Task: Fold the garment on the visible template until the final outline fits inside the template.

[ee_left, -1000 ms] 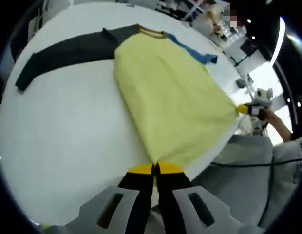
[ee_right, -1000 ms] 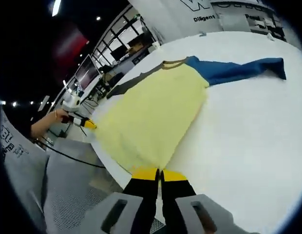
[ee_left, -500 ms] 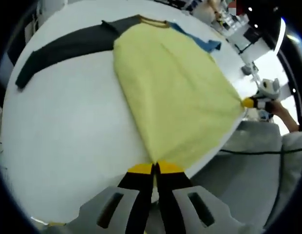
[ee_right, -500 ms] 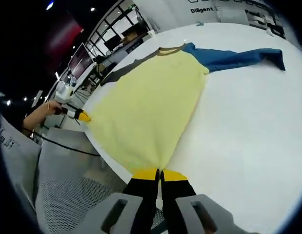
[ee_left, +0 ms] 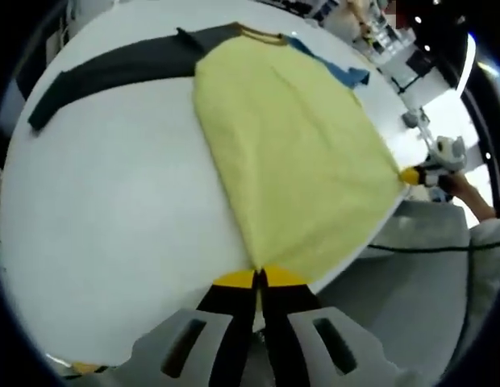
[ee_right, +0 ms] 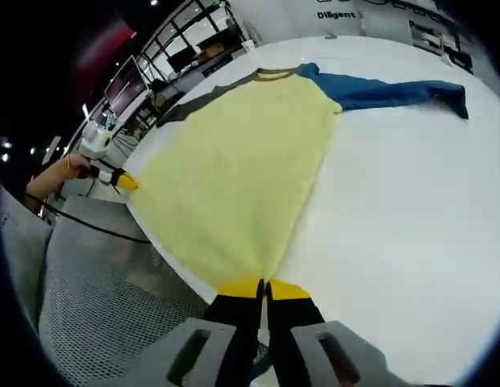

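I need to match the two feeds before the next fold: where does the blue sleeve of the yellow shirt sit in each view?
Left gripper view: the blue sleeve peeks out at upper right, mostly hidden behind the yellow shirt body.
Right gripper view: the blue sleeve stretches across the upper right on the white table.
Shared landmark: the tan collar.

Yellow shirt (ee_left: 290, 153) hem now farther over table (ee_left: 113, 226) edge.

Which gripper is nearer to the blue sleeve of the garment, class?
Right. The right gripper is shut on the hem corner on the blue sleeve side; the left gripper is shut on the opposite corner, on the dark sleeve side.
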